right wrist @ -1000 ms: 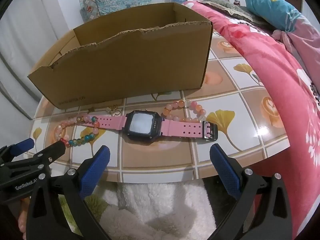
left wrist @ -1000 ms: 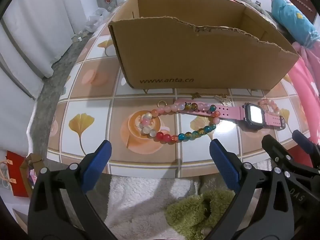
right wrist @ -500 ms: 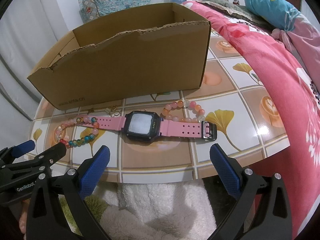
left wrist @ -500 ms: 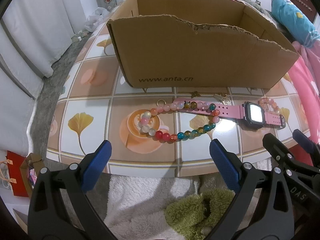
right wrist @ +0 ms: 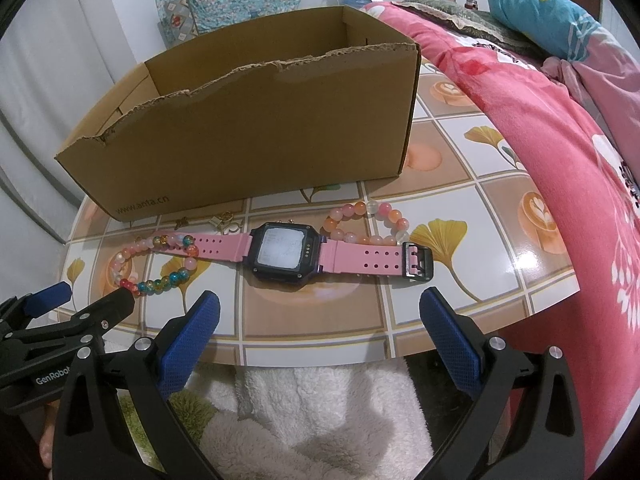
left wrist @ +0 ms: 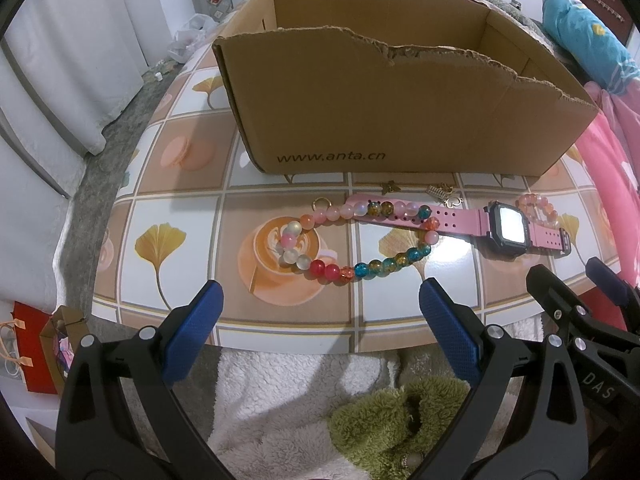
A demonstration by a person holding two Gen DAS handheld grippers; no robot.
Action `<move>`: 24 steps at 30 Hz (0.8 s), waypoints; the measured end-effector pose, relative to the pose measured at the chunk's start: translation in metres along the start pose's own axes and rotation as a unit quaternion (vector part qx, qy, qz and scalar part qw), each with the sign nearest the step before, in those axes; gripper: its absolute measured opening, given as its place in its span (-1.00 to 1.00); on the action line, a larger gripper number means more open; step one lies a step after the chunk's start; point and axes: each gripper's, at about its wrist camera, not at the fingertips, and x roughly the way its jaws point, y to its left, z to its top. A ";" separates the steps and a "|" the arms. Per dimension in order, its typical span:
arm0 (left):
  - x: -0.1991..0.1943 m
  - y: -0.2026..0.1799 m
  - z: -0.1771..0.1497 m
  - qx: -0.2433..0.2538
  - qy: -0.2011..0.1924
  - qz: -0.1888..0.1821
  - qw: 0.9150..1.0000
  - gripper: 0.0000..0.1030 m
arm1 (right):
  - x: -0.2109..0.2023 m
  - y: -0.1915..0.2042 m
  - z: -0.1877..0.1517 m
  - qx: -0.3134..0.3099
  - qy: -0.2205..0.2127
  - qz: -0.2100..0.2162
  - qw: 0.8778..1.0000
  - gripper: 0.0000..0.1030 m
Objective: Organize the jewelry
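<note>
A multicoloured bead bracelet (left wrist: 360, 240) lies on the tiled table, draped over the strap of a pink watch (left wrist: 506, 227). The watch (right wrist: 282, 251) lies flat, face up. A pink-orange bead bracelet (right wrist: 366, 222) lies behind its right strap, also in the left wrist view (left wrist: 540, 210). Small gold charms (left wrist: 442, 194) and a gold ring (left wrist: 322, 203) lie by the open cardboard box (left wrist: 400, 112). My left gripper (left wrist: 320, 320) is open and empty, near the table's front edge before the multicoloured bracelet. My right gripper (right wrist: 320, 320) is open and empty before the watch.
The box (right wrist: 248, 128) stands behind the jewelry, its torn front wall lower at one side. A pink blanket (right wrist: 560, 128) borders the table on the right. White and green fluffy fabric (left wrist: 320, 400) lies below the table edge. A red bag (left wrist: 32, 344) sits on the floor left.
Both grippers have moved slightly forward toward the table; the jewelry sits a little closer in view. Nothing was grasped or shifted.
</note>
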 end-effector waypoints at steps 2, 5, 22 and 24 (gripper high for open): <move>0.001 0.000 0.000 0.000 0.000 0.000 1.000 0.84 | 0.000 0.000 0.000 0.000 -0.001 0.000 1.000 0.89; 0.001 0.000 0.000 0.000 0.001 -0.001 1.000 0.84 | 0.000 0.000 0.000 0.000 0.000 0.000 1.000 0.89; 0.005 0.002 -0.003 -0.001 0.005 -0.003 1.000 0.84 | 0.001 0.002 0.000 0.000 0.001 0.000 1.000 0.89; 0.006 0.003 -0.003 -0.002 0.006 -0.004 1.000 0.84 | 0.001 0.002 -0.001 0.000 0.001 0.000 1.000 0.89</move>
